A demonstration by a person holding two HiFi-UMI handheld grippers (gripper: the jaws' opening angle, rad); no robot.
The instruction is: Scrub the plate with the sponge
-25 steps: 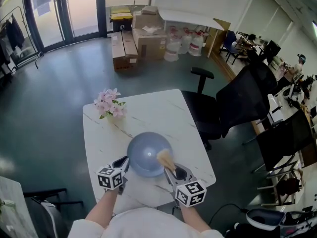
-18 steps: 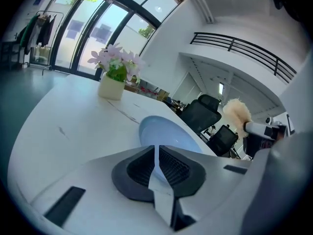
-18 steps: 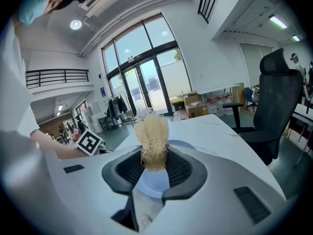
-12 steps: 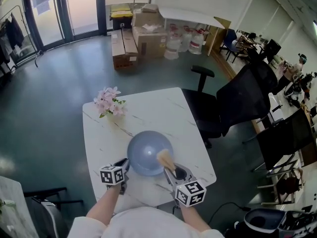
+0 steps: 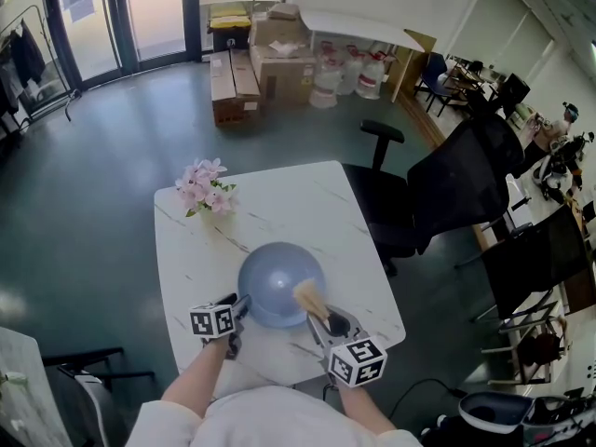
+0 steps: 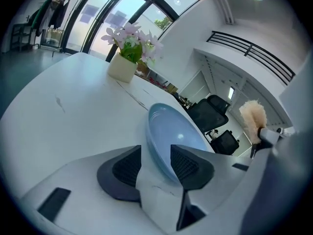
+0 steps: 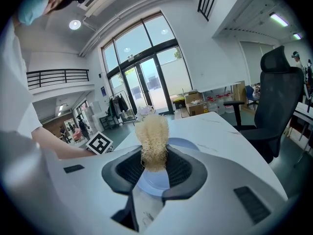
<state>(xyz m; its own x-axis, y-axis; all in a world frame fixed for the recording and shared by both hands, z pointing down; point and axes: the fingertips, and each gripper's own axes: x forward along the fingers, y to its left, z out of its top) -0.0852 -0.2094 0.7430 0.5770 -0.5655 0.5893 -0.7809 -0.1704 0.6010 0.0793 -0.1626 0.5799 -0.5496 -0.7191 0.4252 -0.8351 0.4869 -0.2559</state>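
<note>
A light blue plate (image 5: 279, 282) lies on the white marble table (image 5: 279, 203) near its front edge. My left gripper (image 5: 240, 307) is at the plate's left rim. In the left gripper view its jaws are opening (image 6: 156, 163), with the plate's rim (image 6: 161, 151) between the pads and a gap beside it. My right gripper (image 5: 317, 317) is shut on a tan fibrous sponge (image 5: 310, 298), held over the plate's right edge. The right gripper view shows the sponge (image 7: 152, 136) standing up between the pads, with the plate (image 7: 181, 143) behind it.
A pot of pink flowers (image 5: 205, 189) stands at the table's far left. A black office chair (image 5: 447, 194) is just right of the table. Cardboard boxes (image 5: 261, 73) are stacked on the floor far behind. More chairs and desks line the right side.
My left gripper has crept a little forward along the plate's left rim. The right gripper and the sponge have stayed put.
</note>
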